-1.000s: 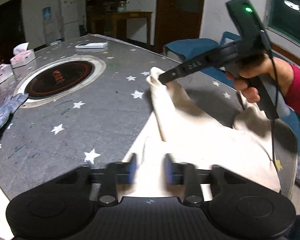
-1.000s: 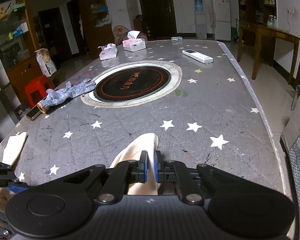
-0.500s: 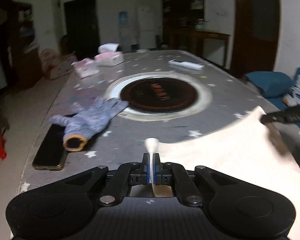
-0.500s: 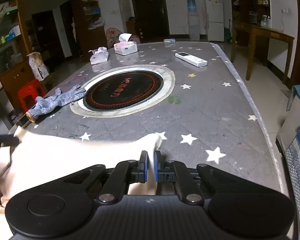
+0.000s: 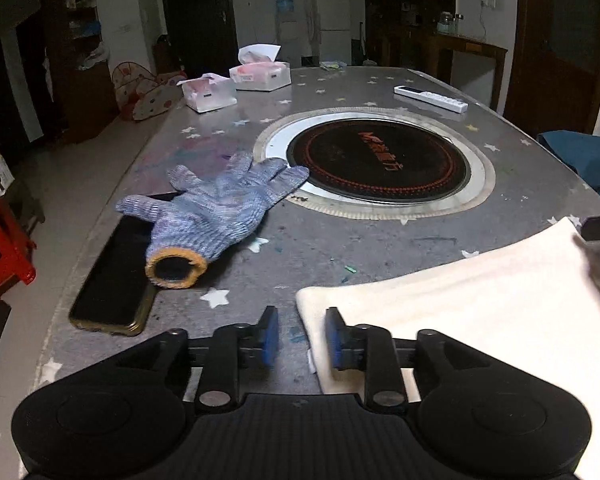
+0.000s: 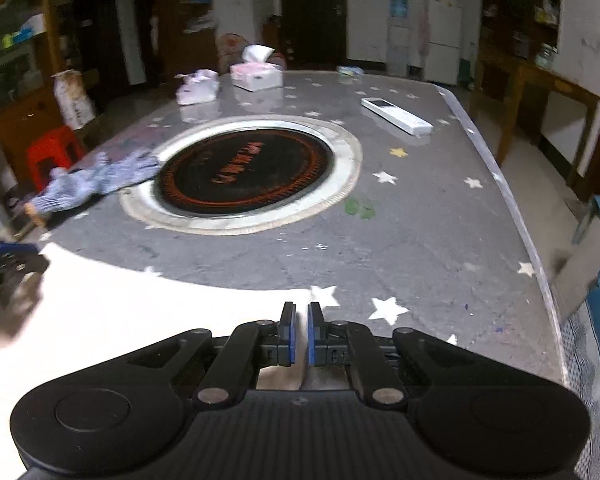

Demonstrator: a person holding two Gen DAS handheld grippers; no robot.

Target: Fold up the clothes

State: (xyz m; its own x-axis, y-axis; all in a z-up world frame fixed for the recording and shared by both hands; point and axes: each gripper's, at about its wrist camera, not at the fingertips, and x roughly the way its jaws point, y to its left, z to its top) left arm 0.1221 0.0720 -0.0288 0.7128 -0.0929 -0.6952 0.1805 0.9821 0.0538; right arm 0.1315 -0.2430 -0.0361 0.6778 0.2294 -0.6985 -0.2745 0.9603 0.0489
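One cream garment (image 5: 480, 312), left gripper (image 5: 302, 336) opening beside its corner, right gripper (image 6: 300, 334) clamping its edge.

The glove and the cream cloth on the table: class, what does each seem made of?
Glove: knitted yarn, probably cotton, matte; ribbed stitches and mottled blue-white threads show, with an orange cuff.
Cream cloth: soft woven or knit fabric, matte; it lies limp, with a rolled edge.

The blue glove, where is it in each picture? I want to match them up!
Left wrist view: the blue glove lies left of centre, its cuff nearest the camera, partly over a dark phone.
Right wrist view: the glove is blurred at the far left, by the table's edge.
Shared landmark: the round black cooktop; in both views the glove's fingertips reach its metal ring on the left.
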